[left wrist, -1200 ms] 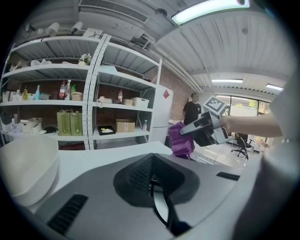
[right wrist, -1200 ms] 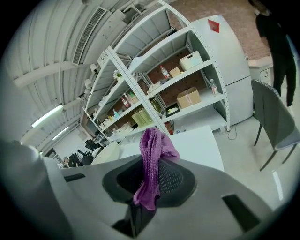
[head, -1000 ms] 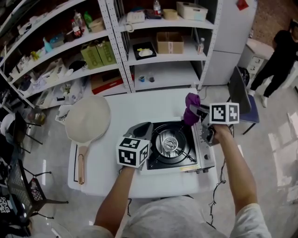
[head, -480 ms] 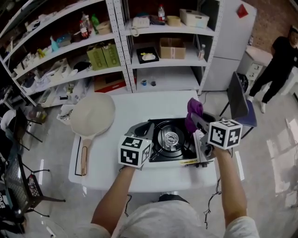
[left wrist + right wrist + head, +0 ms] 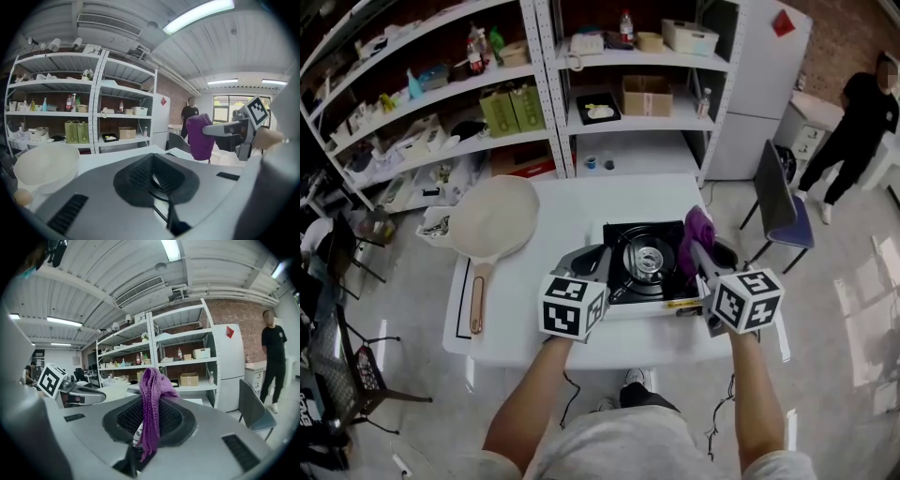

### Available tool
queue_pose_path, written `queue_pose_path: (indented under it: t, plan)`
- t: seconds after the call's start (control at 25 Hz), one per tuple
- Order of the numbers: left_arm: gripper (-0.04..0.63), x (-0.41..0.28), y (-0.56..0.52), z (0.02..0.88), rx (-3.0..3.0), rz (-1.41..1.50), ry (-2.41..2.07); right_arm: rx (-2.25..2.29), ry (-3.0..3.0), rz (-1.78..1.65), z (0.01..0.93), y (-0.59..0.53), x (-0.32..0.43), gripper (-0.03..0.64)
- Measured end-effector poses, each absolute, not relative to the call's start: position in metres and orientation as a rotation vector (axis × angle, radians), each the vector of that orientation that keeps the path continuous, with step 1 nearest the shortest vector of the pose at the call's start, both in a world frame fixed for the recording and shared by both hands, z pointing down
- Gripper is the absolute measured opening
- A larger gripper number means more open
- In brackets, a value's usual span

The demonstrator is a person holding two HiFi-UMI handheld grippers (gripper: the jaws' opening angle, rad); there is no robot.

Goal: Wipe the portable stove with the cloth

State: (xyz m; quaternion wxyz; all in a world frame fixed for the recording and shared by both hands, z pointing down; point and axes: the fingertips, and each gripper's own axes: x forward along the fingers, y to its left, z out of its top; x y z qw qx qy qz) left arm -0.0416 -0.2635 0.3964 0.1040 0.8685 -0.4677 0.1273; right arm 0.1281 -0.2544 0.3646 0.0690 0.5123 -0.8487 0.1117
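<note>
The portable stove (image 5: 623, 292) with a black top and round burner (image 5: 645, 261) sits on the white table (image 5: 534, 323). My right gripper (image 5: 699, 247) is shut on a purple cloth (image 5: 697, 231), which hangs over the stove's right side. In the right gripper view the cloth (image 5: 152, 394) drapes down between the jaws of the right gripper (image 5: 140, 446). My left gripper (image 5: 584, 261) rests at the stove's left edge. In the left gripper view the left gripper (image 5: 164, 197) has its jaws together with nothing in them, and the cloth (image 5: 200, 136) shows ahead.
A cream frying pan (image 5: 492, 217) with a wooden handle (image 5: 476, 298) lies on the table's left part. Metal shelves (image 5: 544, 112) full of boxes stand behind the table. A chair (image 5: 783, 211) is at the right, and a person (image 5: 855, 122) stands further off.
My right gripper has brought the purple cloth from beyond the stove's far right corner in over its right side. The left gripper stays at the stove's left edge.
</note>
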Motion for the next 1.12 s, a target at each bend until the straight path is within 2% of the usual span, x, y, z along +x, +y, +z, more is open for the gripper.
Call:
queue_pose_path:
  t: [0.44, 1.12]
  plan:
    - [0.005, -0.063, -0.228, 0.398, 2.564, 0.385, -1.408, 1.620, -2.511, 0.226, 0.369, -0.214, 0.120, 0.060]
    - [0.005, -0.059, -0.217, 0.392, 2.596, 0.394, -1.375, 1.615, -2.506, 0.187, 0.355, -0.201, 0.113, 0.060]
